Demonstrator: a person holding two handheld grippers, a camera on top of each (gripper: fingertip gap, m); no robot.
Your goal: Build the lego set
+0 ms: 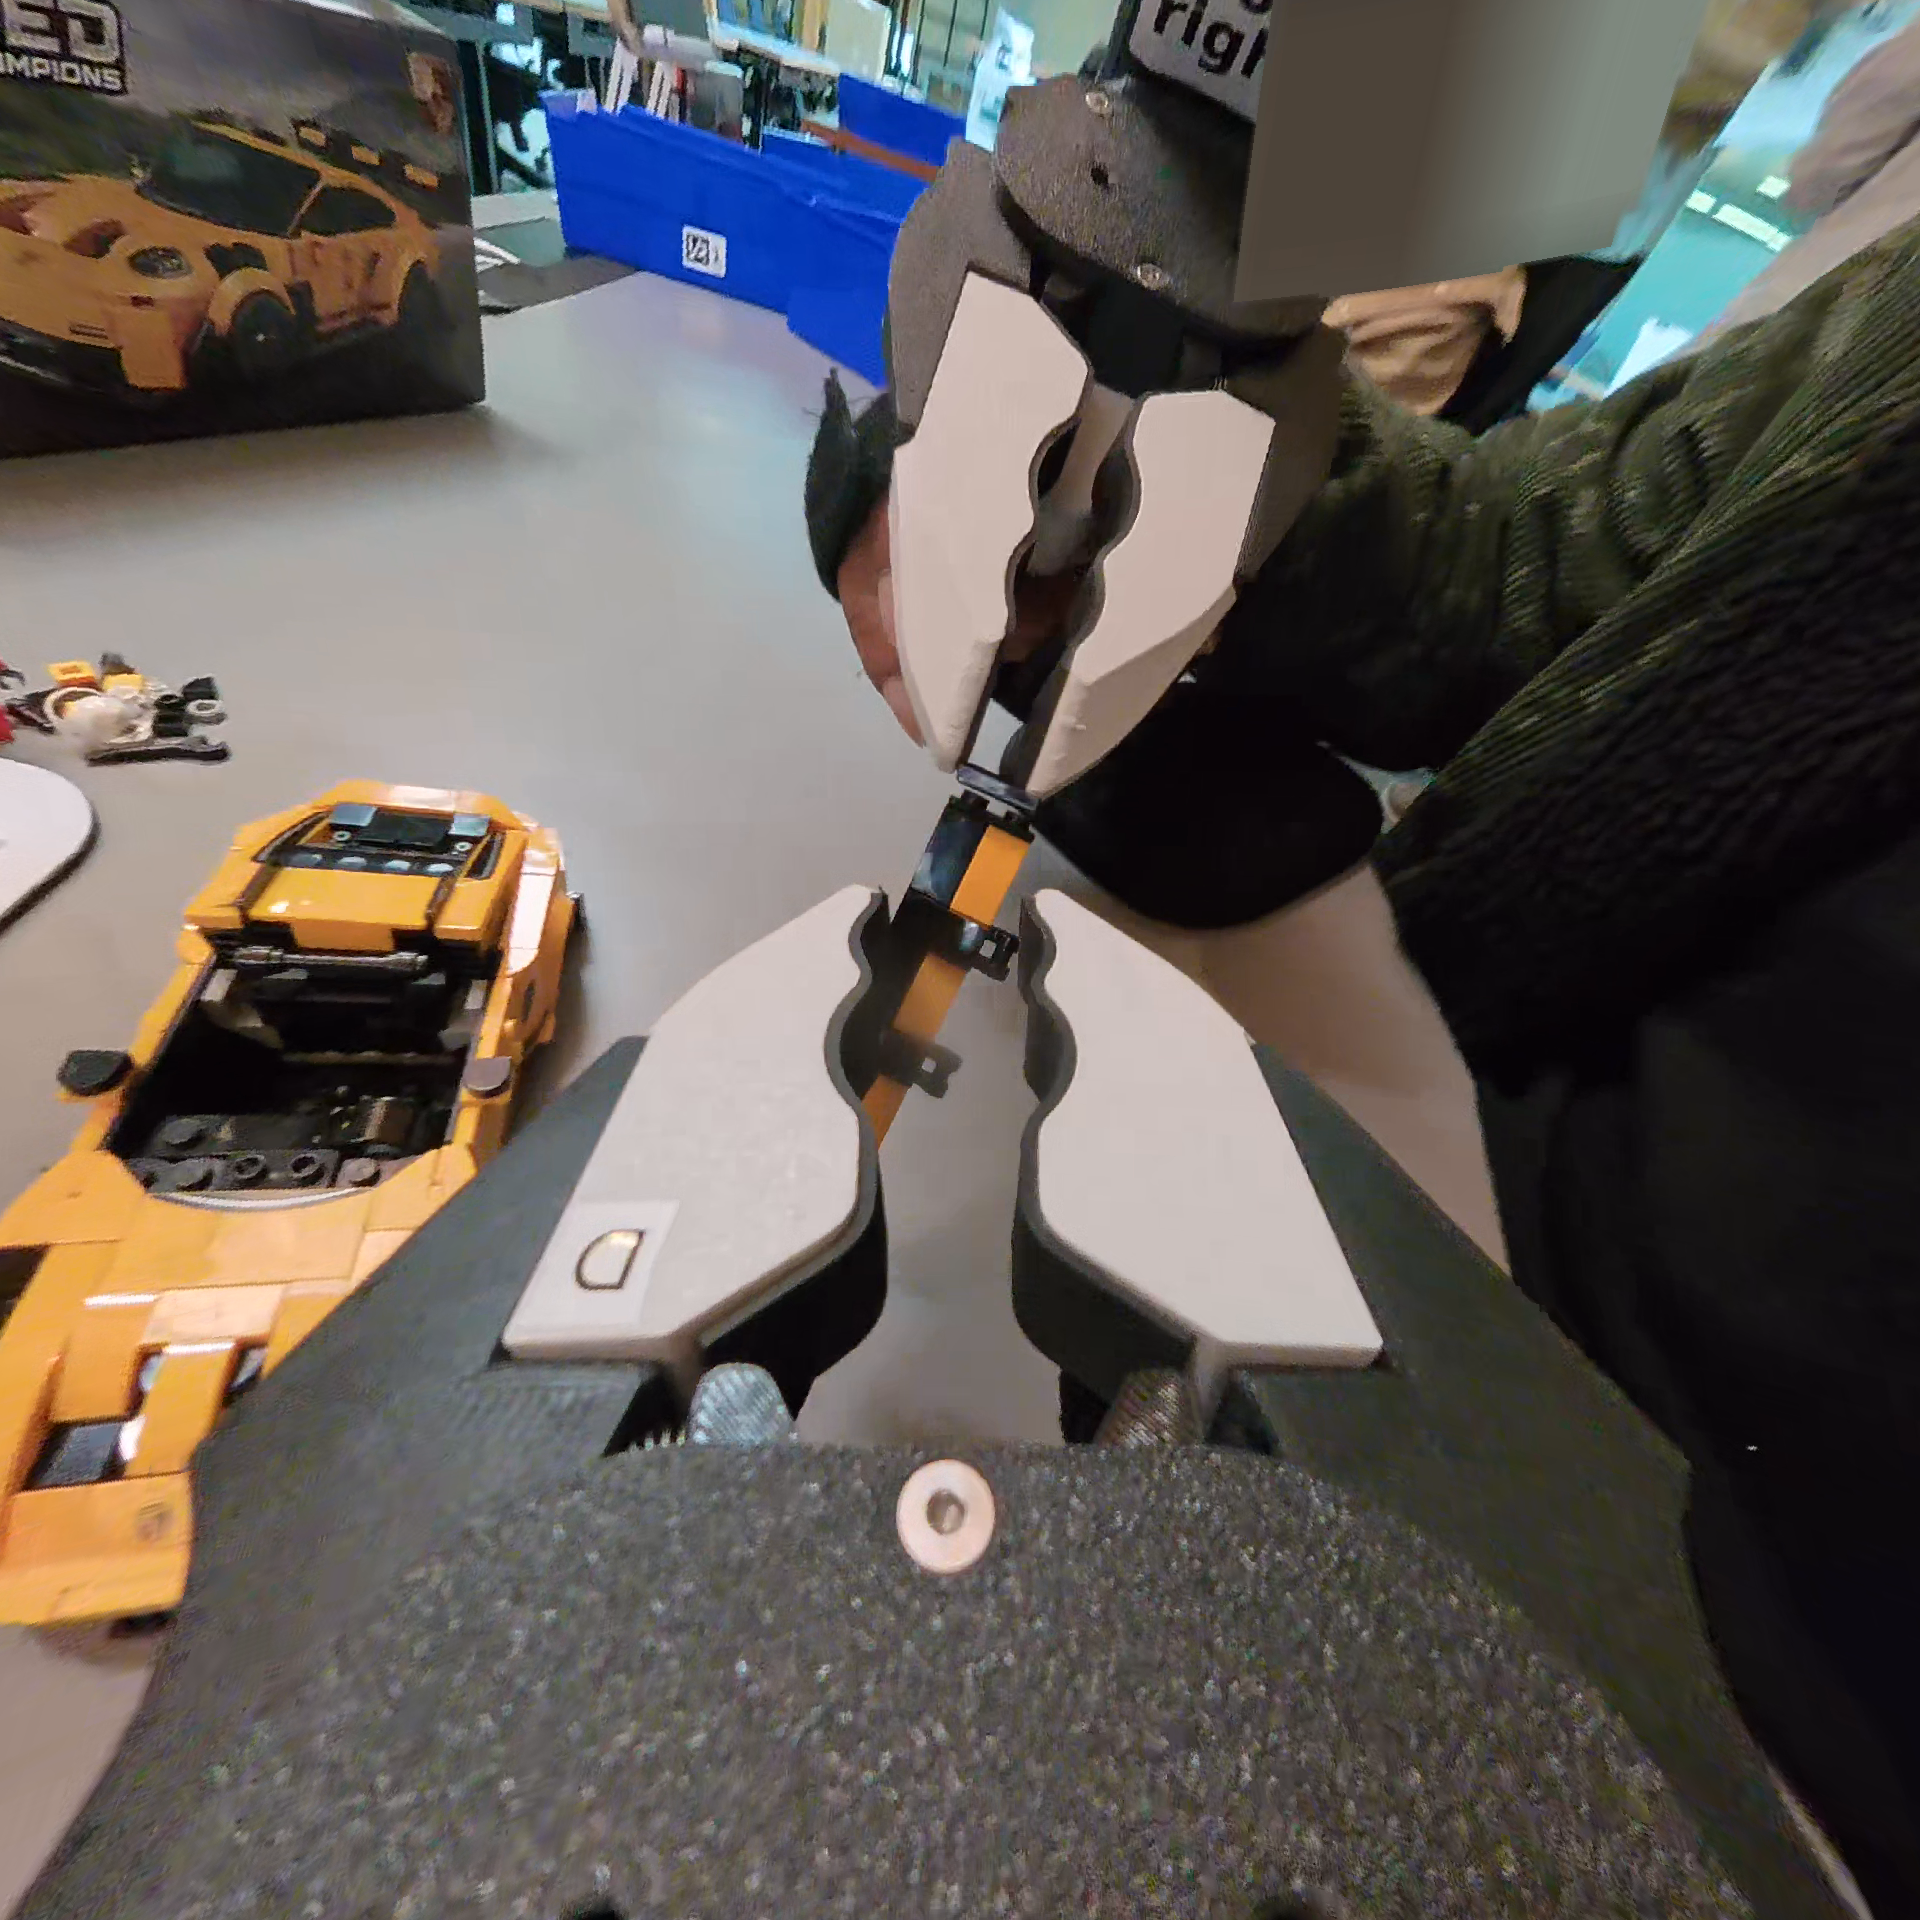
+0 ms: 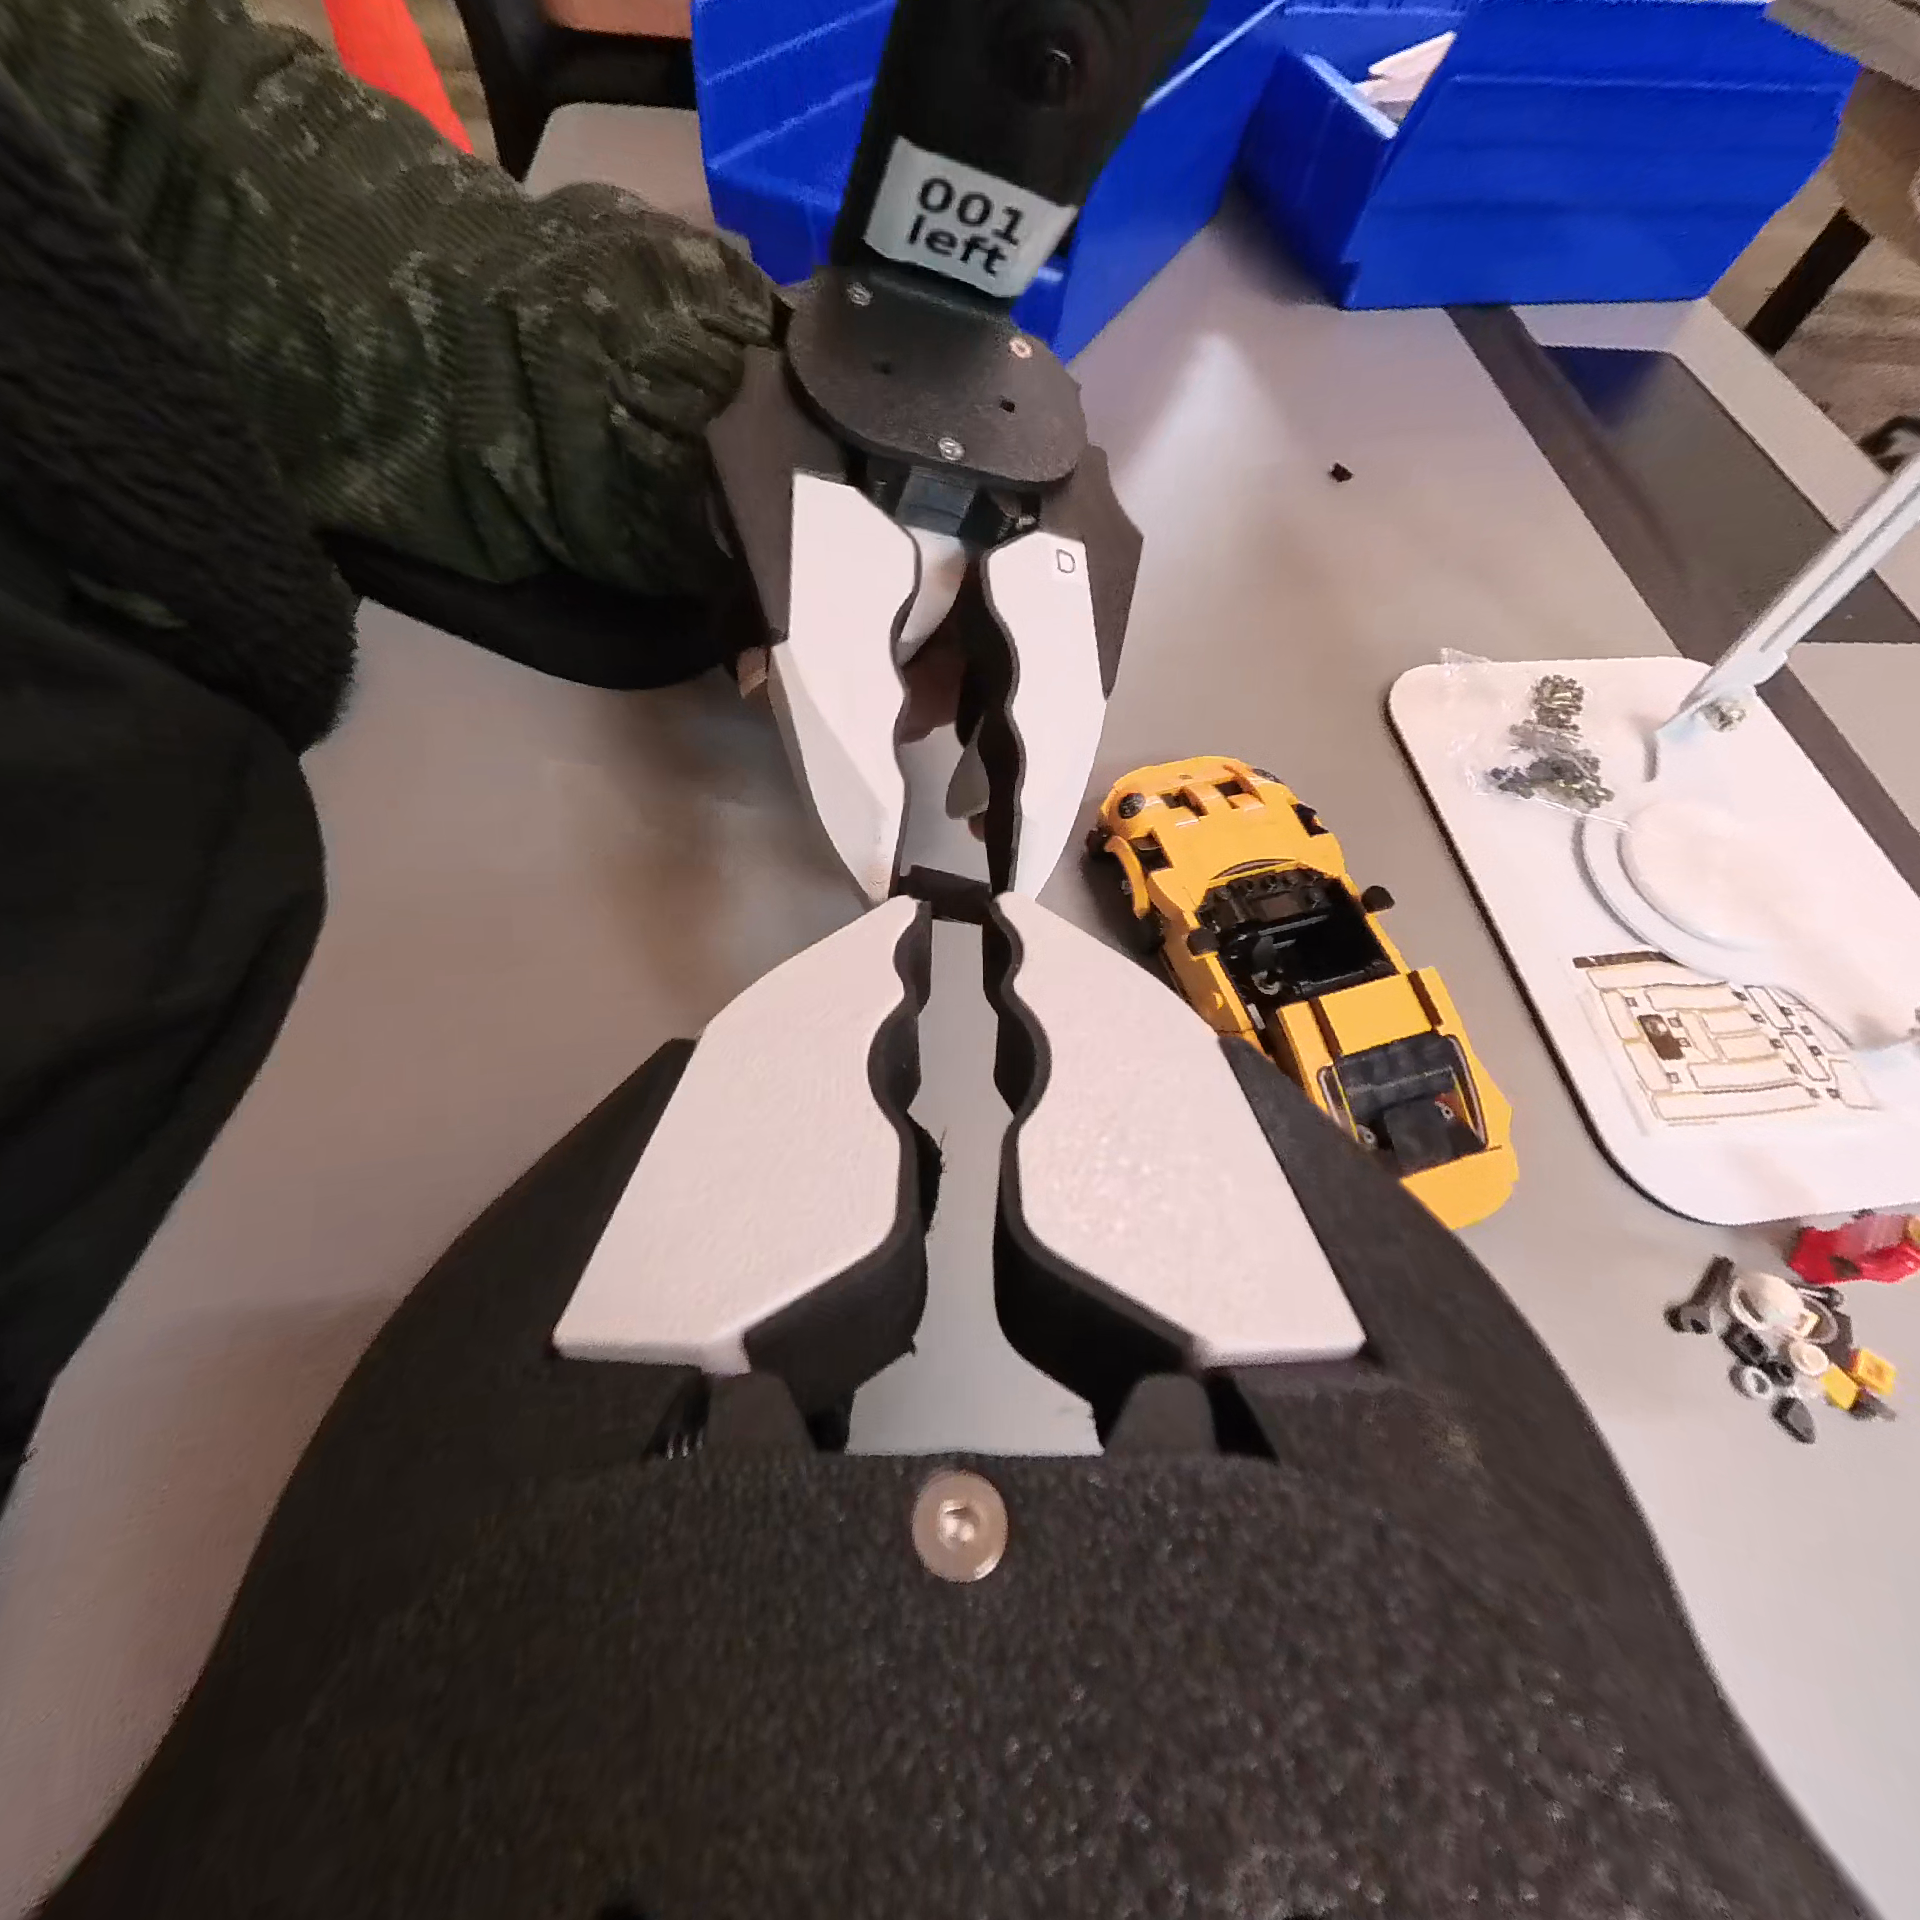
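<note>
Both grippers meet tip to tip above the table (image 1: 623, 520). The right gripper (image 1: 992, 774) pinches the black end of an orange-and-black strip assembly (image 1: 961, 904) – left gripper (image 1: 951, 904) jaws part-open, strip between them, grip uncertain. The orange car (image 1: 291, 1091) rests beside them.

Printed writing stands on the car box (image 1: 229, 208), a blue bin's tag (image 1: 703, 250), both claw labels (image 2: 961, 231) and a sticker sheet (image 2: 1714, 1049).
</note>
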